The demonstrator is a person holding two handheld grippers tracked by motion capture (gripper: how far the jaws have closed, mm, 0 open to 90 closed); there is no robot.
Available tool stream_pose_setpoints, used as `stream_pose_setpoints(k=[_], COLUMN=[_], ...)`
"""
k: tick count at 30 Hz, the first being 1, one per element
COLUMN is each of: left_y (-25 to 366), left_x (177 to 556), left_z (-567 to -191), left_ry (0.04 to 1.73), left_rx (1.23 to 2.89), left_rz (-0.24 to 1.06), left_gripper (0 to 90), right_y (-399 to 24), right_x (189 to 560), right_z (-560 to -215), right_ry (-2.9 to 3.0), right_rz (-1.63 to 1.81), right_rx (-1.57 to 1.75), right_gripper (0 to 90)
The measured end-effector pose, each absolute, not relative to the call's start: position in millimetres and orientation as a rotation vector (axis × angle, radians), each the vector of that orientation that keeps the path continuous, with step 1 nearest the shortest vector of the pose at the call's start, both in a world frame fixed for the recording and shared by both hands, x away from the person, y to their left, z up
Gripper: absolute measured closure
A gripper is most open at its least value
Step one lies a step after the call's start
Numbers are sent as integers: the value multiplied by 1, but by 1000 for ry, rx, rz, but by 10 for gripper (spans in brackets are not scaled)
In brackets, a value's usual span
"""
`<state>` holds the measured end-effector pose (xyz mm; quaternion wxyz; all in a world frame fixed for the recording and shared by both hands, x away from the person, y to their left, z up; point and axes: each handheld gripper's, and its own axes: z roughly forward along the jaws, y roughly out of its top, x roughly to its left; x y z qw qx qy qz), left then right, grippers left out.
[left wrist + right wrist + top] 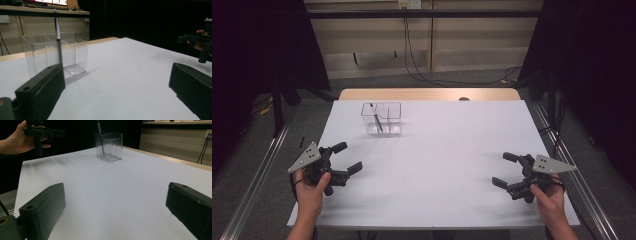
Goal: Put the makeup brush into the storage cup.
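A clear plastic holder (382,118) with compartments stands on the white table (447,155), toward the far left. A dark pen (376,117) leans inside it, tip down. The left gripper view shows the holder (56,53) close ahead with the pen (57,37) upright in it. My left gripper (348,157) hovers open at the near left edge, nothing between its jaws. Open too, my right gripper (506,170) is held at the near right edge. From the right gripper view, the holder (109,145) stands far off, with the left gripper (61,133) beyond.
A wooden strip (429,94) runs along the table's far edge. Cables (422,70) hang down the wall behind. Metal rails (257,175) flank the table on both sides.
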<state>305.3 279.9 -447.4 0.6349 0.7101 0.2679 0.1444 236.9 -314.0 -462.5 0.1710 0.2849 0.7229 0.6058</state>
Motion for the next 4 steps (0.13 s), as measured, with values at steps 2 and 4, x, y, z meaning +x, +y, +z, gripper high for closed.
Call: stream_pose_setpoints(k=[2, 4], left_y=[279, 279], left_x=[305, 305], left_z=[-448, -449], left_ry=[615, 619], left_rx=[1621, 1626], left_rz=[323, 322], left_gripper=[5, 5], right_y=[-314, -314], right_x=[237, 237], right_z=[-463, -463], right_ry=[2055, 2055], right_rz=[1720, 1721], right_rx=[813, 813], right_gripper=[21, 21])
